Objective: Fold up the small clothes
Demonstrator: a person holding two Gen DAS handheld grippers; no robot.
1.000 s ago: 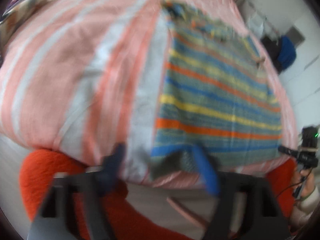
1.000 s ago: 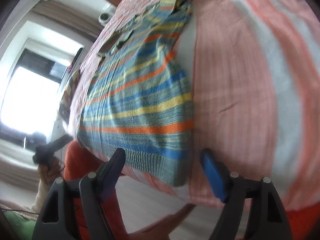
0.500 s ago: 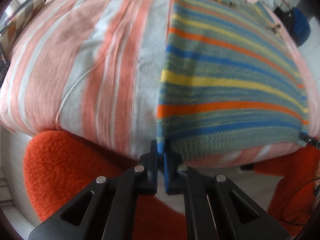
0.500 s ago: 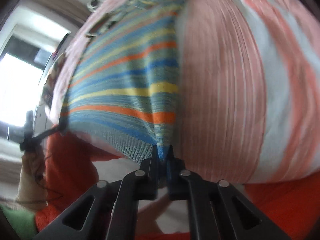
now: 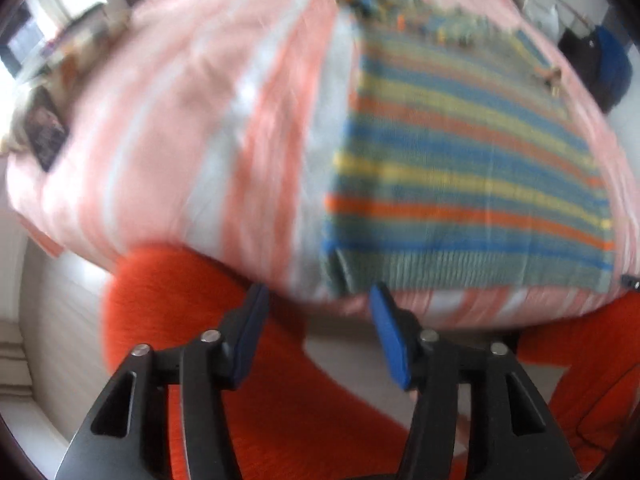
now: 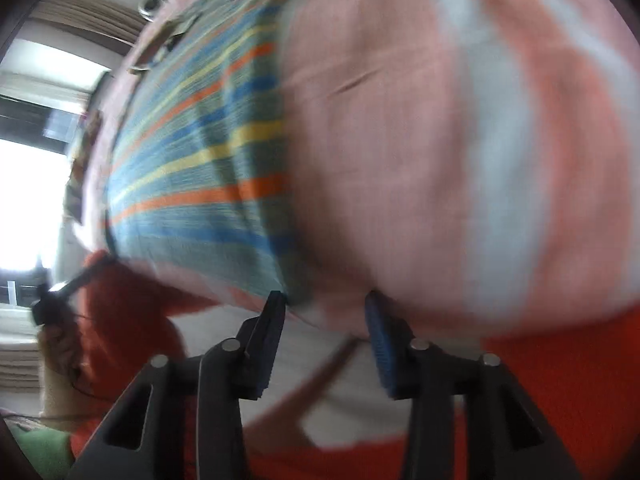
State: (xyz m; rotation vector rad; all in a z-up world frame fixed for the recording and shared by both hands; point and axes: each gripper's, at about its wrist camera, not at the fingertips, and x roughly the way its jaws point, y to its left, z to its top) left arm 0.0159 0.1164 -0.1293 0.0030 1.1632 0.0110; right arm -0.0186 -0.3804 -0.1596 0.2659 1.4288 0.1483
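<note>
My left gripper and right gripper have both just been opening; each now stands released with nothing between its pads, just off the near edge of the striped bedspread. The striped knit sweater lies flat near that edge, its ribbed hem toward me and its long axis running from the hem away to the far collar end, stripes lying crosswise. For a clean fold I judge each hem corner should be re-gripped squarely and both lifted together.

Left tongs just opening, empty; right tongs likewise
</note>
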